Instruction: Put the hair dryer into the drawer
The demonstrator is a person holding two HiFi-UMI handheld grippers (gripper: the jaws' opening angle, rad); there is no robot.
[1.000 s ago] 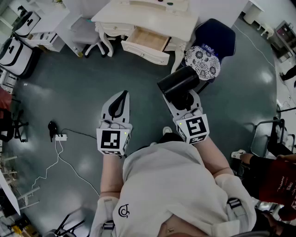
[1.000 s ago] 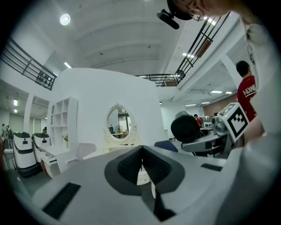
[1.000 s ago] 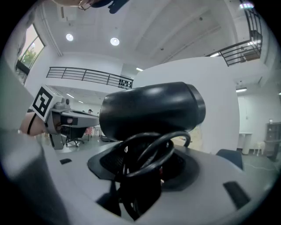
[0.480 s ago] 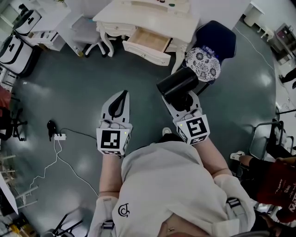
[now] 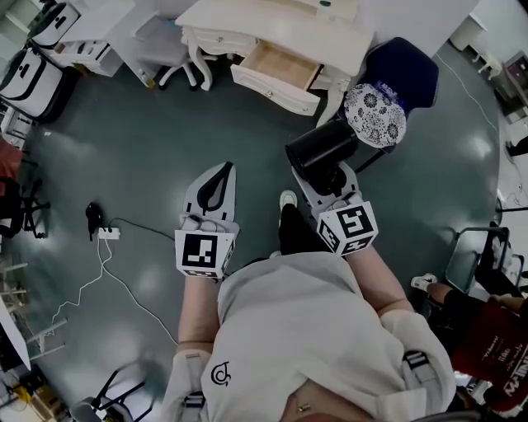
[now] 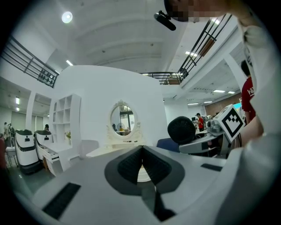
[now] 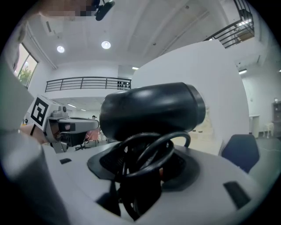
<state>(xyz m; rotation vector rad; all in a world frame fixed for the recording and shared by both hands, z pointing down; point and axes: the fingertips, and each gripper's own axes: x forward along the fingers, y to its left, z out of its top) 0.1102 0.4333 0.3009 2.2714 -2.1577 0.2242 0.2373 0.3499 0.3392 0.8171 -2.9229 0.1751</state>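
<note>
Since a second ago the person's shoe [image 5: 286,200] has stepped forward between the two claws, and the white counter [image 5: 247,15] sits nearer the top edge of the head view. Left claw [image 5: 221,171] has its jaws together, nothing in them. Right claw [image 5: 332,180] is clamped on the black hair dryer [image 5: 320,148], carried above the floor, its cord [image 7: 153,149] looped at the jaws. Beyond it a patterned cushion [image 5: 375,114] lies on a blue chair [image 5: 406,70]; farther off, the counter's drawer [image 5: 276,72] stands pulled open
</note>
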